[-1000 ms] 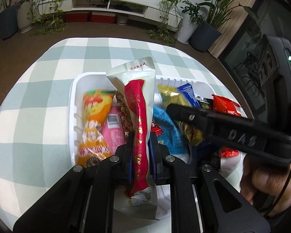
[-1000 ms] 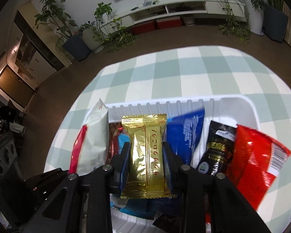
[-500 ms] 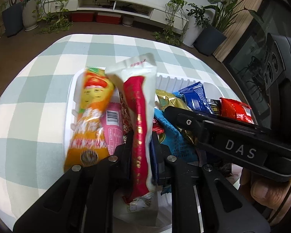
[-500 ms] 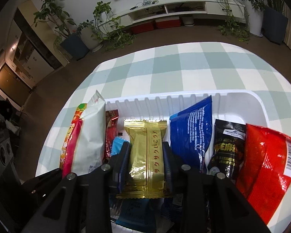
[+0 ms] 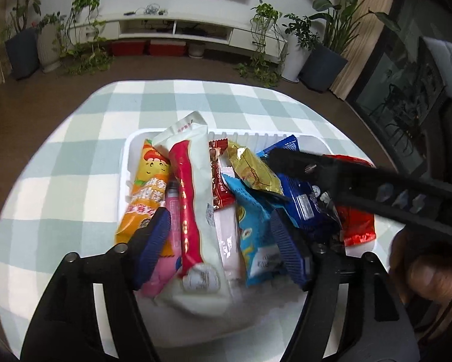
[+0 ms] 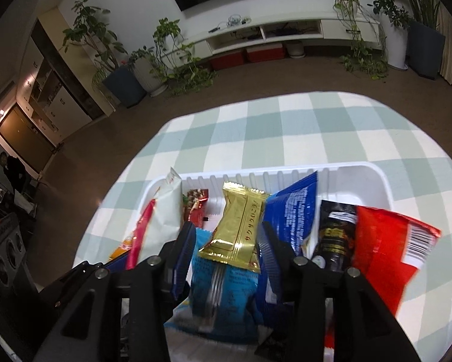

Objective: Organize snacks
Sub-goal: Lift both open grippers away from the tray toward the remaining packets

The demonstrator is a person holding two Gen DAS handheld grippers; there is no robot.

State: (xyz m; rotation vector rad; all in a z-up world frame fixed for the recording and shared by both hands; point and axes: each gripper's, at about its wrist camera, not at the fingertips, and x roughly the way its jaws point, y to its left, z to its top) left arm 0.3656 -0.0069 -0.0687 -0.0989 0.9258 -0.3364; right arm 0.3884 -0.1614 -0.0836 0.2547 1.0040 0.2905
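My left claw (image 5: pixel 220 241) stands wide apart over the near end of the white tray (image 5: pixel 124 163), gripping nothing. Between its blue pads (image 5: pixel 153 241) lie several packets: the long white-and-red packet (image 5: pixel 192 199) runs from just ahead of the left pad away toward the far rim, a pink packet (image 5: pixel 162 268) sits under it against the left pad, and a light blue packet (image 5: pixel 253 235) lies just inside the right pad. Left of the white-and-red packet the orange packet (image 5: pixel 144 187) leans along the tray's left wall. Ahead of the claw, toward the far rim, I see a small dark red packet (image 5: pixel 220 178) and the gold packet (image 5: pixel 250 169) resting on the pile.

My right claw (image 6: pixel 226 241) is also spread, its pads on either side of the gold packet (image 6: pixel 238 229) but with a gap showing at each edge, so it holds nothing. That packet lies tilted on top of the light blue packet (image 6: pixel 223 295), which fills the space between the fingers. Right of the claw a dark blue packet (image 6: pixel 295 211) stands against the ribbed far wall, then a black packet (image 6: pixel 334 238), then a red packet (image 6: pixel 386 253) at the far right. From the left wrist view the right claw's black body crosses over those packets.

The tray (image 6: pixel 377 181) sits on a green-and-white checked tablecloth (image 6: pixel 286 132).
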